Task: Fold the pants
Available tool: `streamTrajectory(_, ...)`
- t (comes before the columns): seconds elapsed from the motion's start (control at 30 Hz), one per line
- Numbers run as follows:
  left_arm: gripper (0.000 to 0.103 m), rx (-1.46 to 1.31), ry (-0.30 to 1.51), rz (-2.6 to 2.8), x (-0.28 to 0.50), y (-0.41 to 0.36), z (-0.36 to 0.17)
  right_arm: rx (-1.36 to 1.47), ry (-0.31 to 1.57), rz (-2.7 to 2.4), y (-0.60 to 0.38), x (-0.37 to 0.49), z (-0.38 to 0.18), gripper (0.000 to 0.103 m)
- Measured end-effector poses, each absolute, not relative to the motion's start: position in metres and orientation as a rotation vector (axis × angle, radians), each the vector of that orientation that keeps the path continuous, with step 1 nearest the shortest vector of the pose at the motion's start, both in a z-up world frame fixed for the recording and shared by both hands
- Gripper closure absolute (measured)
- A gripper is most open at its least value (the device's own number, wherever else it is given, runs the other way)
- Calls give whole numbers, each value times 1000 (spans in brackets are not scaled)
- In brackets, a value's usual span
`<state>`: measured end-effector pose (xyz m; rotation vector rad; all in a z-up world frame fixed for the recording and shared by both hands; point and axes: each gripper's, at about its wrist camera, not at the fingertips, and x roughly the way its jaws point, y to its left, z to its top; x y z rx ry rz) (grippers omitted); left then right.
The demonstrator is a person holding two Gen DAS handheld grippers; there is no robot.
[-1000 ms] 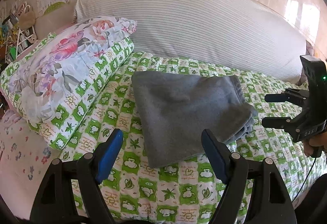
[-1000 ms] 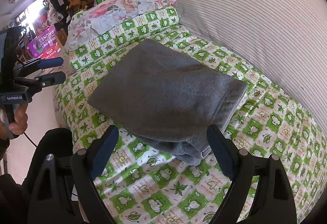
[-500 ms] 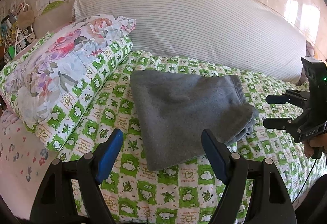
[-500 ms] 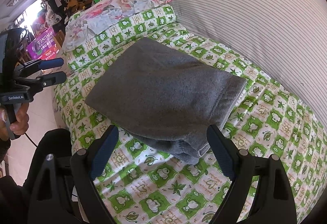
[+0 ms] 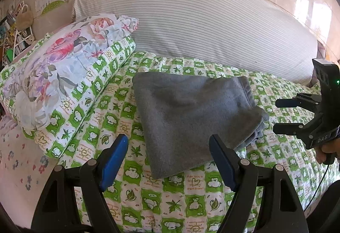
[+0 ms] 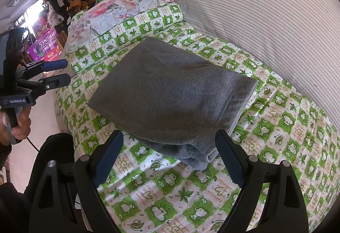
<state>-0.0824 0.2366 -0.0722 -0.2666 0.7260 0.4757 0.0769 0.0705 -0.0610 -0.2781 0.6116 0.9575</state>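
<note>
The grey pants lie folded into a compact rectangle on the green-and-white patterned bedcover; they also show in the right wrist view. My left gripper is open and empty, hovering just short of the near edge of the pants. My right gripper is open and empty, just short of the thick stacked end of the pants. Each gripper shows in the other's view, the right one beside the pants' right end, the left one off the bed's left side.
A floral pillow on a folded green-patterned quilt lies left of the pants. A large striped bolster runs along the wall behind. A cluttered room with a purple box lies beyond the bed edge.
Both grippers have drifted slightly, so the pants and pillow shift a little in view. Both stay open and the pants have not moved.
</note>
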Motion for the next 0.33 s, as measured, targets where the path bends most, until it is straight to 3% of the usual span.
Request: streamTrajectory(0.33,24,-274,741,448,-75,237,-73,-274,610,960,71,77,-61,15)
